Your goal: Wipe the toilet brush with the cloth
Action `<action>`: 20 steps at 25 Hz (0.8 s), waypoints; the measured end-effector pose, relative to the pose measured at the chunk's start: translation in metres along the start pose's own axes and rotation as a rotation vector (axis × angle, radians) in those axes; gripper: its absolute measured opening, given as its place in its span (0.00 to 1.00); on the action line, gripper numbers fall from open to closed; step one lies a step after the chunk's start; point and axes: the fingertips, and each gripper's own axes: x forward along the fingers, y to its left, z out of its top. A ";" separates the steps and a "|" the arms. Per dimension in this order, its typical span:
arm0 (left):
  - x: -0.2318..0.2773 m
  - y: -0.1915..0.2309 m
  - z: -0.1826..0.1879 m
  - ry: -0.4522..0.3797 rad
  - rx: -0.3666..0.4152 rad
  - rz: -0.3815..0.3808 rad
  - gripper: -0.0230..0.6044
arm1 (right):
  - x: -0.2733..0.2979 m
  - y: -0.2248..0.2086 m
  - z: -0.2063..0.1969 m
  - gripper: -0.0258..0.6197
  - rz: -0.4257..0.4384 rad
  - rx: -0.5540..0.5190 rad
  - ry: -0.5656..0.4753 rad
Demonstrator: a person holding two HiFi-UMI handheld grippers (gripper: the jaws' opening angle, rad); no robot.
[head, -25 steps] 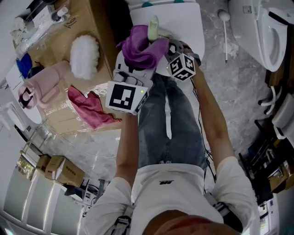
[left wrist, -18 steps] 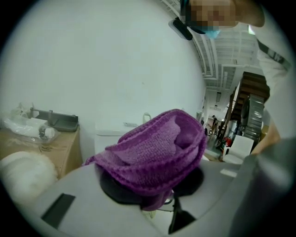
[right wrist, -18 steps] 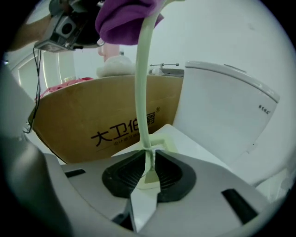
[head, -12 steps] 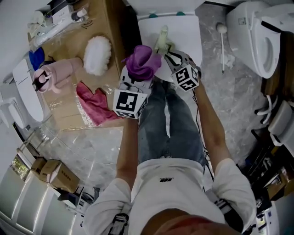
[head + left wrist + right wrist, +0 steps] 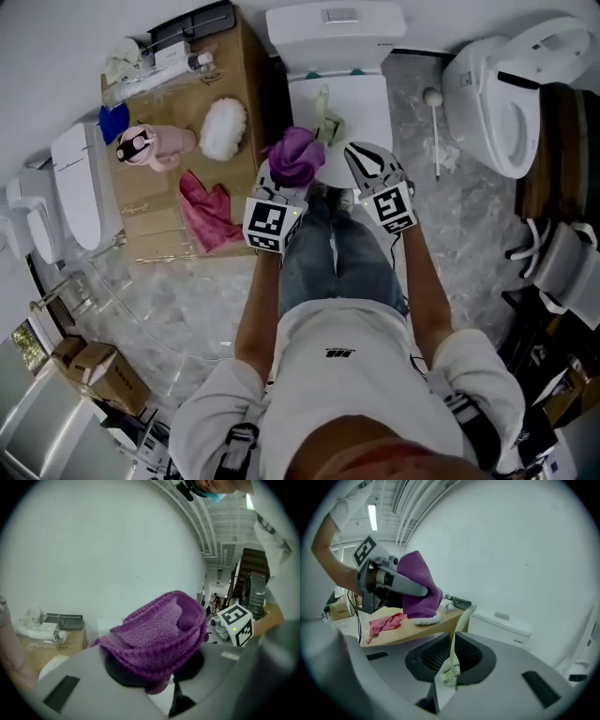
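Note:
A purple knitted cloth (image 5: 298, 155) is bunched in my left gripper (image 5: 291, 175), which is shut on it; in the left gripper view the cloth (image 5: 159, 630) bulges over the jaws and hides the left gripper (image 5: 157, 665) tips. A thin pale green toilet brush (image 5: 457, 634) stands upright between the pads of my right gripper (image 5: 451, 662), whose jaws are closing on it. In the head view the brush (image 5: 325, 117) sticks out ahead of the right gripper (image 5: 356, 153), just right of the cloth and apart from it. The cloth (image 5: 419, 590) hangs to the left in the right gripper view.
A closed white toilet (image 5: 337, 56) is right in front. The wooden table (image 5: 164, 230) at left holds a pink rag (image 5: 208, 211), a white fluffy pad (image 5: 223, 128) and a pink item (image 5: 155, 142). A white long-handled brush (image 5: 436, 127) lies on the floor beside a second toilet (image 5: 506, 94).
Both grippers have risen toward the head camera. The brush, earlier poking up against the cloth, now stands clear to the cloth's right in the right gripper.

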 end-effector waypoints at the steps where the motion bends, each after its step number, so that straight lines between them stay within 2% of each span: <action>1: -0.006 -0.006 0.009 -0.004 0.011 -0.004 0.20 | -0.013 0.001 0.016 0.09 -0.001 -0.007 -0.024; 4: -0.023 -0.024 0.031 -0.020 0.034 -0.009 0.20 | -0.055 0.007 0.058 0.04 0.013 -0.016 -0.091; 9: -0.052 -0.061 0.061 -0.025 0.050 -0.009 0.20 | -0.118 0.016 0.111 0.04 0.023 -0.015 -0.173; 20: -0.098 -0.089 0.089 -0.065 0.060 0.077 0.18 | -0.185 0.030 0.143 0.04 0.024 -0.013 -0.232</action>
